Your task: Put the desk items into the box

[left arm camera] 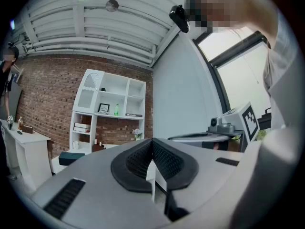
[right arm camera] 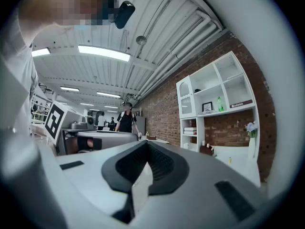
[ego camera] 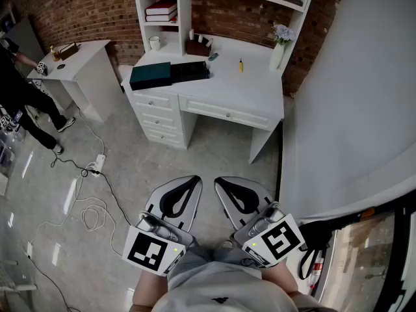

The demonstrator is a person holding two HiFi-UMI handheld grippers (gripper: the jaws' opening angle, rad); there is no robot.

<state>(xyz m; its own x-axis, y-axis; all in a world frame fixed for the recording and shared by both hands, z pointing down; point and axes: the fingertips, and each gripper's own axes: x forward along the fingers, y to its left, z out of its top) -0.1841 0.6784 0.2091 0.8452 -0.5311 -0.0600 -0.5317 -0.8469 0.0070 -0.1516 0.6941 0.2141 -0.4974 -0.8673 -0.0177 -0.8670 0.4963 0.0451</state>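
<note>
I hold my left gripper [ego camera: 193,182] low at my waist, its jaws together on nothing, facing the white desk with drawers [ego camera: 247,93], which stands well away from it. On the desktop, from the left, a dark teal rectangular box [ego camera: 150,75] touches a flat black box [ego camera: 190,71]. A white mug [ego camera: 155,43] sits behind them, then a brown desk organiser [ego camera: 197,47], a small yellow object [ego camera: 240,65] and a white vase of flowers [ego camera: 278,52]. My right gripper [ego camera: 222,182], just beside the left, is likewise closed and empty.

Yellow desk item [ego camera: 240,65] too small for identification; bystander [ego camera: 23,99] half off-frame.
</note>
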